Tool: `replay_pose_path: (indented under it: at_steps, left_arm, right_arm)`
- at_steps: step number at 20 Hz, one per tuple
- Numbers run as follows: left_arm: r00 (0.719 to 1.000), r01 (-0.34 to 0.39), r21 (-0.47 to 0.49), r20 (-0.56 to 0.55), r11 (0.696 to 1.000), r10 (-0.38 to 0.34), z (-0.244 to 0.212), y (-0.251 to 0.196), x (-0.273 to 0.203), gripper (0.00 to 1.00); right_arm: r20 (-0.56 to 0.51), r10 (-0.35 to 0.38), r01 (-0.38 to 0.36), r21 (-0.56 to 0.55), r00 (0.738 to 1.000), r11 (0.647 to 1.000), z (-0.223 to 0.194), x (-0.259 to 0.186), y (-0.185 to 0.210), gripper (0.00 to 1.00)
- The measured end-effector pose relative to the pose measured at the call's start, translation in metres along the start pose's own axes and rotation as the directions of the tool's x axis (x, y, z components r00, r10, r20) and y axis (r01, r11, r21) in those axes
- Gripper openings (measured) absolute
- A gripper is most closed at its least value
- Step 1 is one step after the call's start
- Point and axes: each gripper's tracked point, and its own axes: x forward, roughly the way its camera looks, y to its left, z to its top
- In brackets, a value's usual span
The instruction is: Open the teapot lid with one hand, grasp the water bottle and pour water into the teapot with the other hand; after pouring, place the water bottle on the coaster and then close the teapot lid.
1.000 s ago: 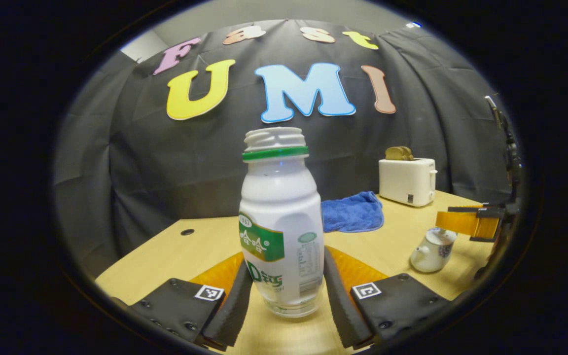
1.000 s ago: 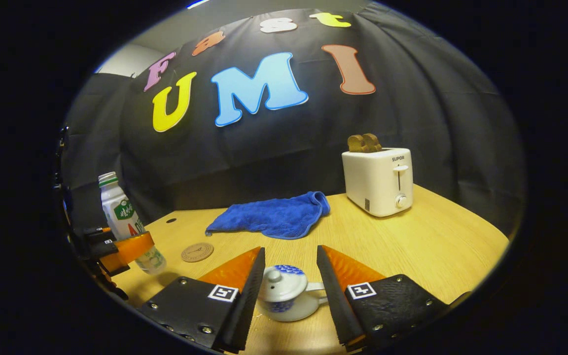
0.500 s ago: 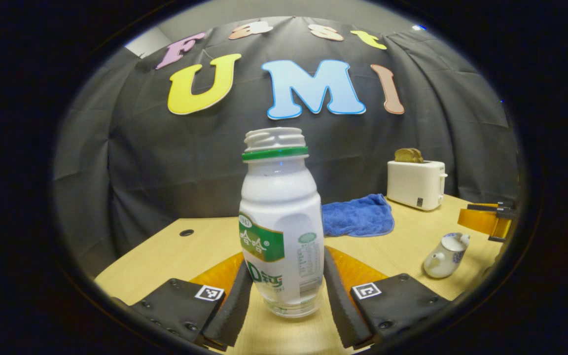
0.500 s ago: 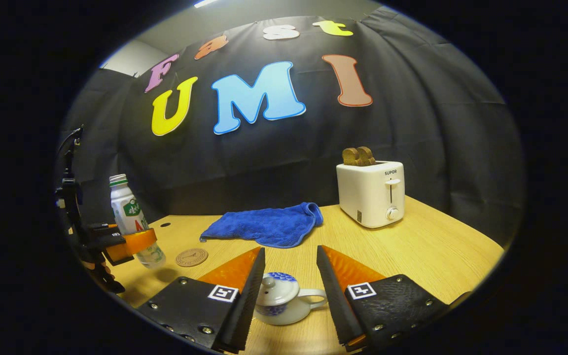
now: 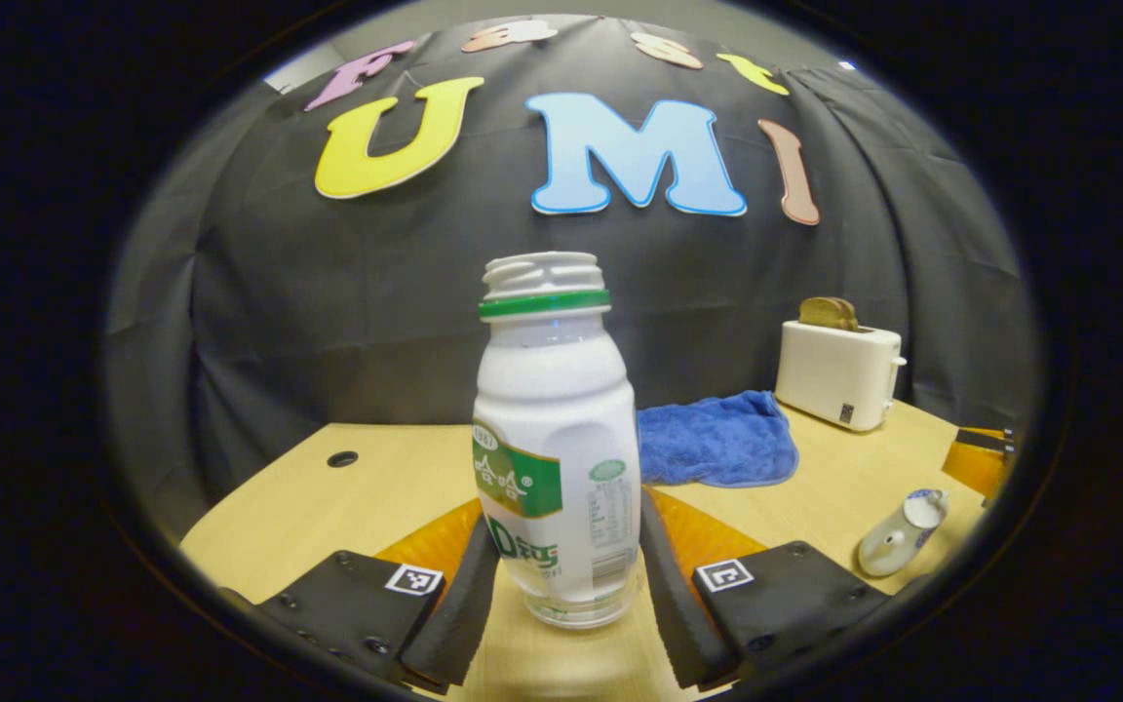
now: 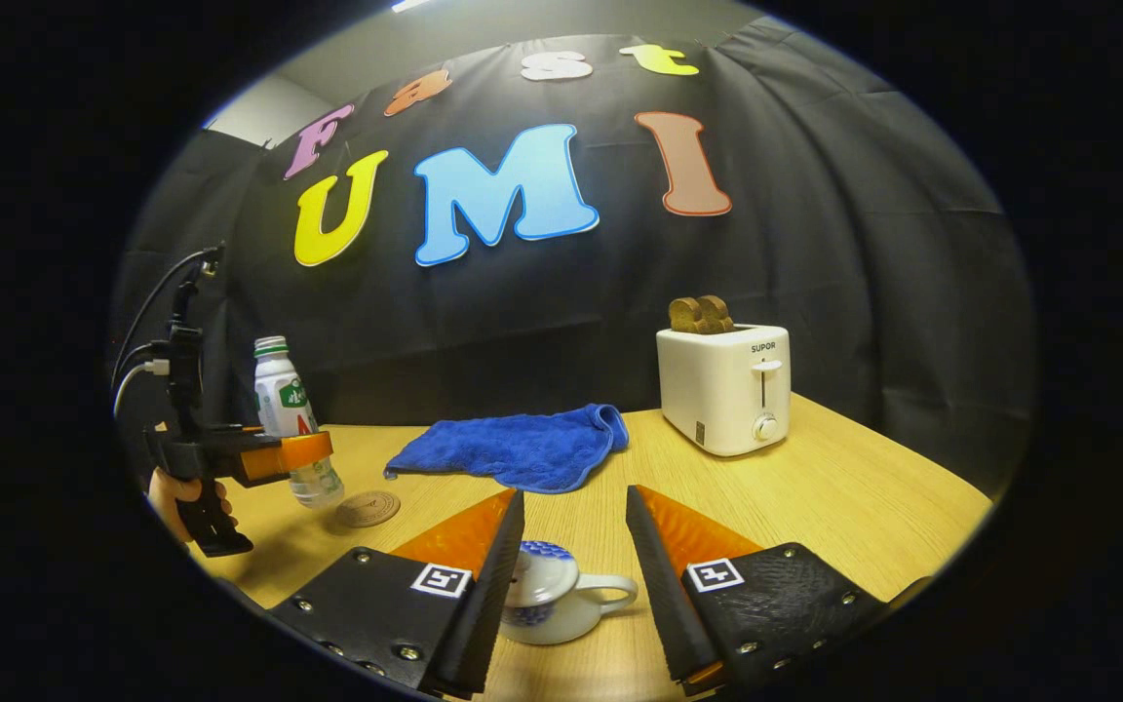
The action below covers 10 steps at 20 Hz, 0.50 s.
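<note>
Water bottle (image 5: 557, 458) is clamped upright, uncapped, between the left gripper (image 5: 560, 585) fingers, just above the coaster (image 6: 367, 509). Lidded teapot (image 6: 552, 604) is framed between the spread right gripper (image 6: 566, 595) fingers on the table (image 6: 815, 497). Blue cloth (image 6: 513, 448) and toaster (image 6: 725, 388) are seen beyond.

Bottle (image 5: 557, 468) sits between my left gripper (image 5: 561, 595) fingers, above table (image 6: 834, 497). Teapot (image 6: 547, 604) between my right gripper (image 6: 571, 585) fingers. Coaster (image 6: 367, 509) near left edge; cloth (image 6: 513, 450), toaster (image 6: 725, 388) behind.
</note>
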Motion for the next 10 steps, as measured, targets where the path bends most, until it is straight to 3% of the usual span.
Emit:
replay_pose_path:
  at_steps: [3,6,10]
  left_arm:
    - [1.000,0.019,0.006,-0.018,1.000,-0.019,-0.011,-0.004,0.018,0.74]
    - [0.999,0.023,0.005,-0.023,1.000,-0.023,-0.020,-0.004,0.032,0.85]
    - [0.999,0.031,0.013,-0.012,0.999,-0.031,-0.023,-0.007,0.043,0.85]
  right_arm:
    - [0.004,-0.006,0.006,-0.008,1.000,1.000,0.001,0.000,-0.001,0.66]
    - [0.004,-0.006,0.006,-0.014,1.000,1.000,0.001,0.000,-0.001,0.66]
    - [0.005,-0.008,0.008,-0.018,1.000,1.000,0.001,0.000,-0.001,0.66]
